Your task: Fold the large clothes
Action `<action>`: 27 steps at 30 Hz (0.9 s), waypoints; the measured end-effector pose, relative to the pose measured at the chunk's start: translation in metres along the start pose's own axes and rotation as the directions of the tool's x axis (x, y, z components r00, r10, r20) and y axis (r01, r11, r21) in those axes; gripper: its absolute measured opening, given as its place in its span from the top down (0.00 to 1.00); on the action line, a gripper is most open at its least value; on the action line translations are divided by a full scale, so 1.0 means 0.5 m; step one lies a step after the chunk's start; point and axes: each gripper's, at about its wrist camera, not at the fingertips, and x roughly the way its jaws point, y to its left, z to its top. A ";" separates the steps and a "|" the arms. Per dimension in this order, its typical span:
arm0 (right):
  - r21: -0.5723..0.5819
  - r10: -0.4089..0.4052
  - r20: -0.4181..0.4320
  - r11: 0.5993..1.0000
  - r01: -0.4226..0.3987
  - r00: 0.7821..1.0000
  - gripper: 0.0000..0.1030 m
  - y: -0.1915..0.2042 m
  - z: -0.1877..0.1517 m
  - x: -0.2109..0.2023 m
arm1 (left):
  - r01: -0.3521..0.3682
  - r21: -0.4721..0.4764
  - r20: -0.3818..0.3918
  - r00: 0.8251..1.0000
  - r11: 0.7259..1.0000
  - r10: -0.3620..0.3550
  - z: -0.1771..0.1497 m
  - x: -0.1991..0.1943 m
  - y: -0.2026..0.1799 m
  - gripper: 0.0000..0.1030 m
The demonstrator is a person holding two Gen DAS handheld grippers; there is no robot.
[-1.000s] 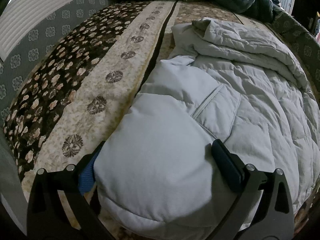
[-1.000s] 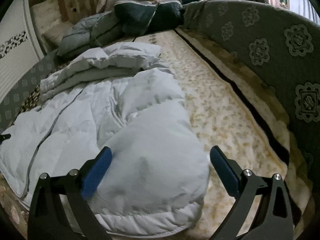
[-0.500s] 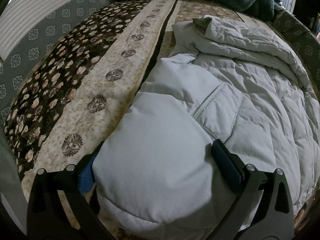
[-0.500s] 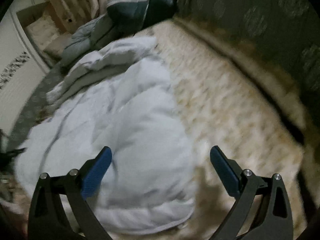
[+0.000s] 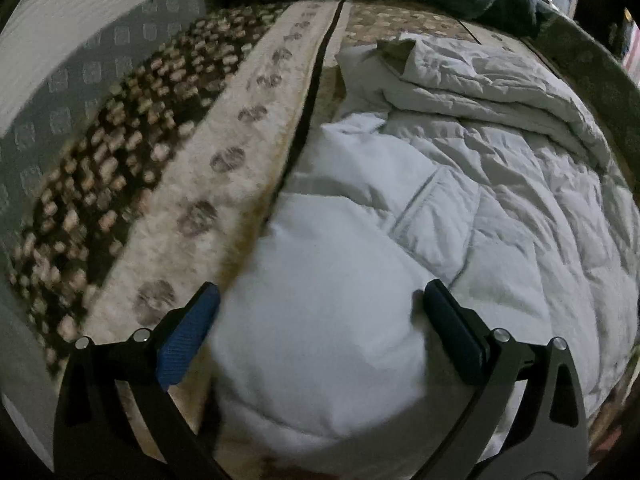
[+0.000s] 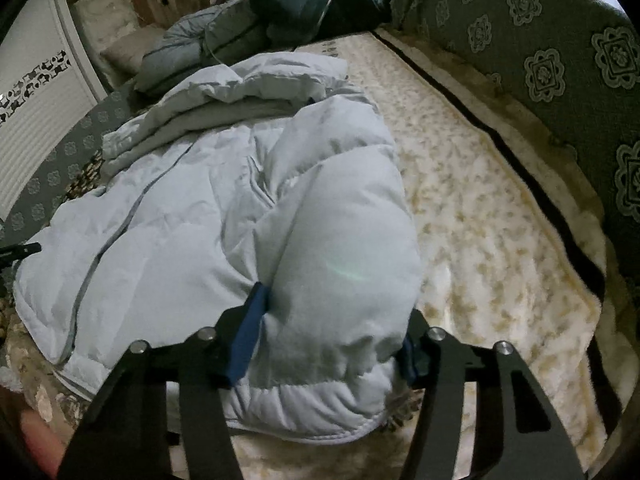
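The pale puffer jacket [image 6: 192,216] lies lengthwise on the bed [image 6: 480,208], its near hem at both hands: the right hand-held gripper [image 6: 332,340], just closing, clamps one corner, while the left hand-held gripper [image 5: 320,332] straddles the other, its 2 fingers apart.

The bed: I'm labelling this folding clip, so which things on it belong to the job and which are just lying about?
In the job:
- pale puffer jacket
- right claw, closed on its sleeve end
- left claw, astride the other sleeve

Lying about:
- dark jacket
- grey-blue jacket
- floral bedspread
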 end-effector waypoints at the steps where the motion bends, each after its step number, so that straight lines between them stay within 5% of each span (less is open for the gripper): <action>1: -0.001 0.000 0.004 1.000 0.000 1.000 0.43 0.000 -0.001 0.000 | -0.011 0.016 0.010 1.000 1.000 0.011 -0.001 -0.007 0.002 0.03; 6: 0.028 0.024 0.007 0.999 -0.024 1.000 0.38 -0.012 -0.001 0.001 | 0.025 0.071 0.017 0.999 0.997 -0.027 -0.012 -0.027 0.033 0.03; 17: 0.020 -0.001 0.008 1.000 0.001 1.000 0.31 -0.007 0.003 0.005 | 0.029 0.020 0.014 0.999 0.999 -0.029 -0.010 -0.012 0.105 0.03; 21: 0.023 -0.008 0.009 1.000 0.008 1.000 0.25 -0.009 0.002 0.004 | 0.082 -0.002 0.007 0.997 0.997 -0.082 -0.015 -0.005 0.114 0.03; 24: 0.036 -0.009 0.014 0.999 0.009 1.000 0.23 -0.012 0.000 0.007 | 0.215 0.027 -0.031 0.976 0.976 -0.214 -0.030 -0.006 0.097 0.03; 27: 0.041 -0.005 0.014 0.999 0.005 1.000 0.22 -0.014 0.002 0.008 | 0.206 0.073 -0.020 0.978 0.976 -0.205 -0.038 -0.009 0.071 0.03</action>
